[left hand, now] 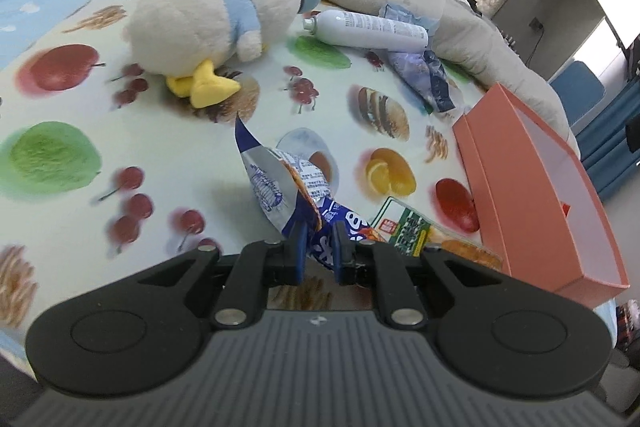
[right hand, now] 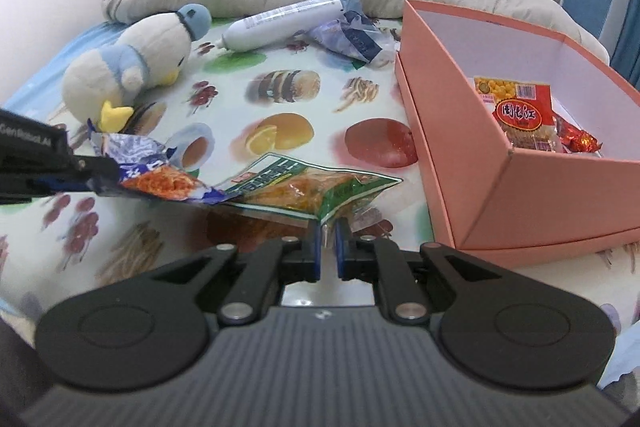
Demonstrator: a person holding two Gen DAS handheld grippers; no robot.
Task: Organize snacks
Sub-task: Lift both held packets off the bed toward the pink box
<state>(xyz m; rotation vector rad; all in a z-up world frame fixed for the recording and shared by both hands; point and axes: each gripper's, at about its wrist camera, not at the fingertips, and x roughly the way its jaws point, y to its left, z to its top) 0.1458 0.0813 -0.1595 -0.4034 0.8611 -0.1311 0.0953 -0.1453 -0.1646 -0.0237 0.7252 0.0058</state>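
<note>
I hold two snack packets above the fruit-print sheet. My left gripper is pinched nearly closed on the blue packet, low centre in the left wrist view. My right gripper is clamped on a corner of the green packet, mid-frame. The pink box at right already contains a red packet.

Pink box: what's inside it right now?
The pink box holds a red snack packet and a red foil-wrapped piece. Its near wall hides the rest of the floor.
</note>
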